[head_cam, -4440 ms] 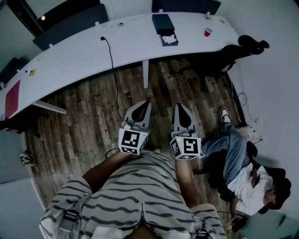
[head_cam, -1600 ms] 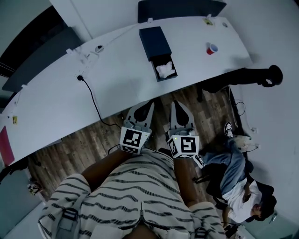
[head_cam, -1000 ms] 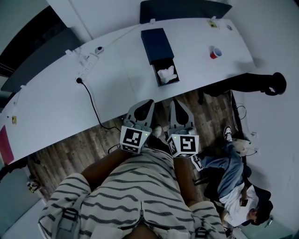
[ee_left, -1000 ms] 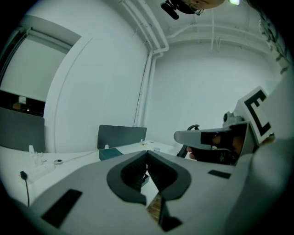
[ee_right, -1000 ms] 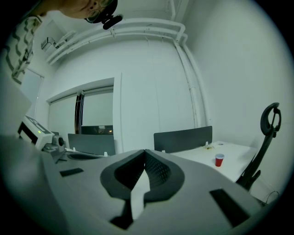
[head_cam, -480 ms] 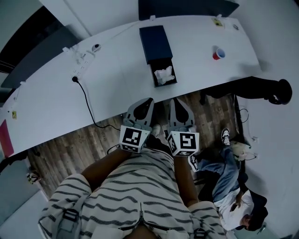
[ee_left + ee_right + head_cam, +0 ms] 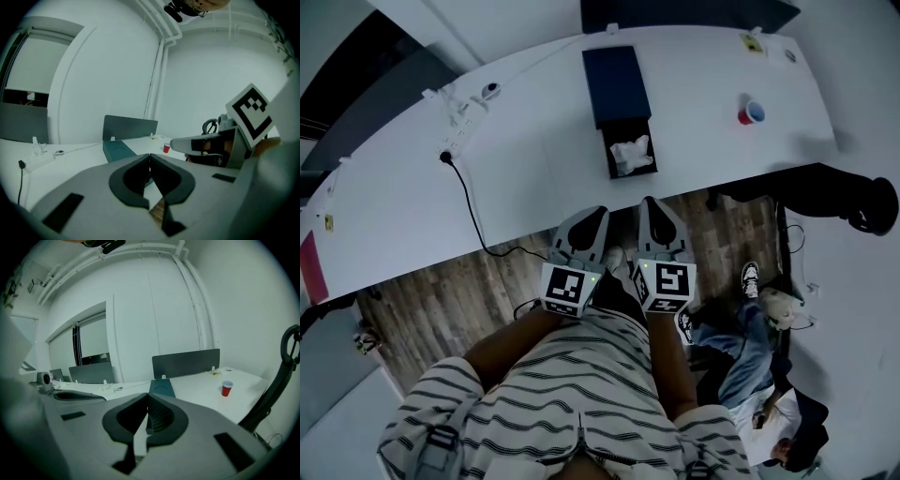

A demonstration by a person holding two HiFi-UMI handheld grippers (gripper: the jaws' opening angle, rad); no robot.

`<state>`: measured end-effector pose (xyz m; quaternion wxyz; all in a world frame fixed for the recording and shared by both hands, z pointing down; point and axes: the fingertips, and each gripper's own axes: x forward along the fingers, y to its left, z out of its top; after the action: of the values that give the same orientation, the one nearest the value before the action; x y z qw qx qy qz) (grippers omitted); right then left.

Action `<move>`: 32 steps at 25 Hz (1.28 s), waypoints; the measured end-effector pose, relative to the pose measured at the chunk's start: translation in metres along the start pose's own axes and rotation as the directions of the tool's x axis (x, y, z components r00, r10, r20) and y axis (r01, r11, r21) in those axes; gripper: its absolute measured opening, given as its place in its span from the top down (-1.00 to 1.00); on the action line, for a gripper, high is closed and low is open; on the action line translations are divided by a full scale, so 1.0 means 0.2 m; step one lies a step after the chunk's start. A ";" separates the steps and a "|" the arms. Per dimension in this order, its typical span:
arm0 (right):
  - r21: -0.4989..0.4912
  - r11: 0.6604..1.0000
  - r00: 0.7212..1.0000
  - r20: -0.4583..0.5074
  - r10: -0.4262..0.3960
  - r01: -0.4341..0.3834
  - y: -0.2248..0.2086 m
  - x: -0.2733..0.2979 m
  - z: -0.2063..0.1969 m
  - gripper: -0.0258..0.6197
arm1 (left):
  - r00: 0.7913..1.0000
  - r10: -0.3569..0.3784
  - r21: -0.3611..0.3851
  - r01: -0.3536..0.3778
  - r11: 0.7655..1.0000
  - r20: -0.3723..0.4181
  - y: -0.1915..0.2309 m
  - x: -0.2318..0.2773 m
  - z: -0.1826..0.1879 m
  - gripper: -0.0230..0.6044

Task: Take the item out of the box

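A dark blue box (image 7: 616, 82) lies on the white table (image 7: 525, 159), its drawer (image 7: 631, 155) pulled out toward me with a crumpled white item (image 7: 630, 152) inside. Both grippers hover below the table's near edge, over the wooden floor, short of the box. My left gripper (image 7: 598, 216) and my right gripper (image 7: 648, 206) are shut with nothing between the jaws. The left gripper view shows its shut jaws (image 7: 150, 157) pointing at the box (image 7: 119, 151). The right gripper view shows shut jaws (image 7: 148, 397) and the box (image 7: 161, 387) beyond.
A red cup (image 7: 751, 112) stands on the table right of the box. A power strip (image 7: 455, 117) with a black cable (image 7: 469, 202) lies to the left. A black chair (image 7: 862, 192) and a seated person (image 7: 750, 328) are at the right.
The table and box have come closer and lower in the head view over the last seconds. Both grippers stay shut, side by side in front of my torso.
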<state>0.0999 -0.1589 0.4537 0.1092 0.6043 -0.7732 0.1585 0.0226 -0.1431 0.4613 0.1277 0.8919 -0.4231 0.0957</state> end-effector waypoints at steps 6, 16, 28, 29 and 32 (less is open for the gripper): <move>0.014 1.000 0.999 -0.048 0.012 -0.011 -0.06 0.12 -0.06 0.86 | 0.999 0.010 -0.014 -0.011 1.000 -0.034 0.00 0.03 -0.09 0.85; 0.043 0.999 0.994 -0.110 0.029 -0.024 -0.12 0.28 -0.17 0.86 | 0.997 0.020 -0.045 -0.023 0.999 -0.068 -0.02 0.06 -0.18 0.85; 0.052 0.999 0.985 -0.171 0.023 -0.014 -0.17 0.45 -0.28 0.75 | 0.995 0.037 -0.077 -0.044 0.996 -0.095 -0.03 0.07 -0.28 0.85; 0.050 0.999 0.984 -0.177 0.021 -0.012 -0.17 0.47 -0.29 0.73 | 0.995 0.036 -0.078 -0.044 0.996 -0.097 -0.03 0.06 -0.29 0.85; 0.043 0.999 0.980 -0.196 0.018 -0.010 -0.18 0.51 -0.33 0.70 | 0.994 0.039 -0.083 -0.048 0.995 -0.103 -0.03 0.06 -0.31 0.85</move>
<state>0.1091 -0.2338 0.5547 0.1712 0.5825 -0.7593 0.2340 0.0313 -0.1292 0.5229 0.1847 0.8702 -0.4392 0.1255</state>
